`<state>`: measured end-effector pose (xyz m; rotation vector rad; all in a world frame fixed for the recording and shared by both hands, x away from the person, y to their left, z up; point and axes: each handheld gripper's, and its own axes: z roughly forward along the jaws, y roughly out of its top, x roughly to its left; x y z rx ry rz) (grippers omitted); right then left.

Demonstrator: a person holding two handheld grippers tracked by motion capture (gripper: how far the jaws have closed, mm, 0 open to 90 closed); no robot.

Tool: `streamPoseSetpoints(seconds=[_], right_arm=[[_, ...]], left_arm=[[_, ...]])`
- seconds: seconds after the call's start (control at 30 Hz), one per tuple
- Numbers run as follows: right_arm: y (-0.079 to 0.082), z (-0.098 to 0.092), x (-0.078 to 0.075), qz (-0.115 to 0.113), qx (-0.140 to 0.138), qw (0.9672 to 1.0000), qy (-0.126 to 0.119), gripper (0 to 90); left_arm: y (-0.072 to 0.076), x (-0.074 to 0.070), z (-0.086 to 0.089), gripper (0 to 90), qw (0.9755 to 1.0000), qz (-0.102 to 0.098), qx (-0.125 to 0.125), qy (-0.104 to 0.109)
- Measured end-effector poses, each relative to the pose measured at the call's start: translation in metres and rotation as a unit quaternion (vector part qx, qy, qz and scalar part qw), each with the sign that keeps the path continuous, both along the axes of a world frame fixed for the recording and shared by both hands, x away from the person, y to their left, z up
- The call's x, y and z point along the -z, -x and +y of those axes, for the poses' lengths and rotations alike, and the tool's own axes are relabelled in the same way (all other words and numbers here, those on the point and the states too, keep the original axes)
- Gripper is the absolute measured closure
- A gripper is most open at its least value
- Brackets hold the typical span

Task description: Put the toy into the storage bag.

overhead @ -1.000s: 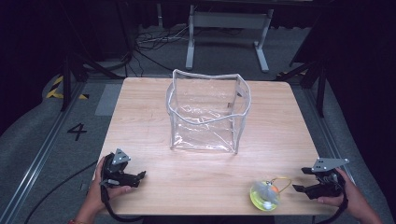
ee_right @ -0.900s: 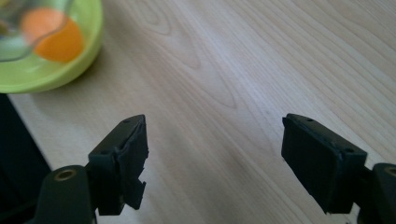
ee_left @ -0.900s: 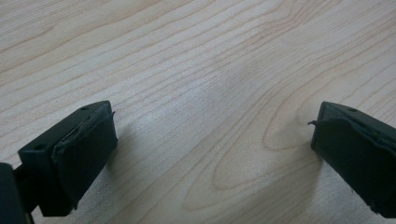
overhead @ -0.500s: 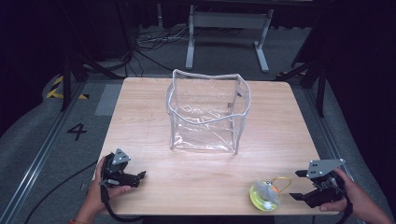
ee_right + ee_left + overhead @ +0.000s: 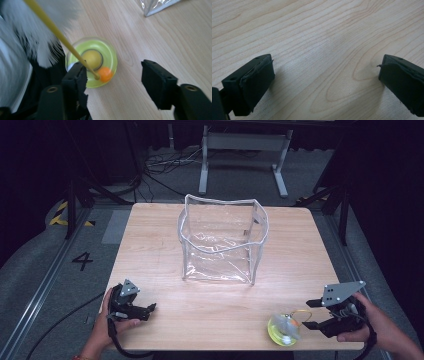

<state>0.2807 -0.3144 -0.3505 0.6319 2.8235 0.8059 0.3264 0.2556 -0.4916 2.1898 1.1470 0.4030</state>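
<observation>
A round yellow-green toy (image 5: 283,330) lies near the table's front right edge. In the right gripper view the toy (image 5: 105,53) has a yellow ball at its centre and an orange ball beside it. A thin yellow stick (image 5: 60,37) with white feathers (image 5: 47,47) slants across it. My right gripper (image 5: 309,314) hovers just right of the toy, above the table. Its jaws (image 5: 113,68) have just been closing and stand apart; the stick passes close by the left jaw, and no pad presses on it. My left gripper (image 5: 150,311) rests at the front left, open (image 5: 325,70) over bare wood.
A clear plastic bag (image 5: 220,245) with a white rim stands open in the middle of the wooden table (image 5: 150,245); its corner (image 5: 155,5) shows in the right gripper view. Cables and a metal stand (image 5: 240,150) lie on the floor beyond the table.
My right gripper has lifted and shifted a little toward the toy, and its jaws have narrowed. The left gripper has stayed still.
</observation>
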Motion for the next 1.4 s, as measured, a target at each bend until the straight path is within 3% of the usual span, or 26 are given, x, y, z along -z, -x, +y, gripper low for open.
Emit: streamPoseSetpoints(seconds=[0.23,0.3,0.47,0.57,0.77,1.0,1.4], right_arm=[[-0.002,0.01,-0.021,0.0,-0.016,0.9996,0.022,56.3],[-0.001,0.014,-0.031,0.003,-0.026,0.999,0.035,65.8],[0.002,0.02,-0.04,0.0,-0.045,0.9978,0.048,78.3],[0.003,0.027,-0.041,-0.001,-0.06,0.9958,0.068,87.5],[0.003,0.032,-0.045,0.006,-0.066,0.9947,0.079,88.3],[-0.004,0.036,-0.054,-0.006,-0.06,0.9934,0.098,88.3],[-0.033,0.018,-0.083,-0.04,0.005,0.9944,0.098,88.3]], left_arm=[[0.0,0.0,0.0,0.5,1.0,0.0,0.0,0.001],[0.0,0.0,0.0,0.5,1.0,0.0,0.0,0.001],[0.0,0.0,0.0,0.5,1.0,0.0,0.0,0.001],[0.0,0.0,0.0,0.5,1.0,0.0,0.0,0.0],[0.0,0.0,0.0,0.5,1.0,0.0,0.0,0.0],[0.0,0.0,0.0,0.5,1.0,0.0,0.0,0.001],[0.0,0.0,0.0,0.5,1.0,0.0,0.0,0.0]])
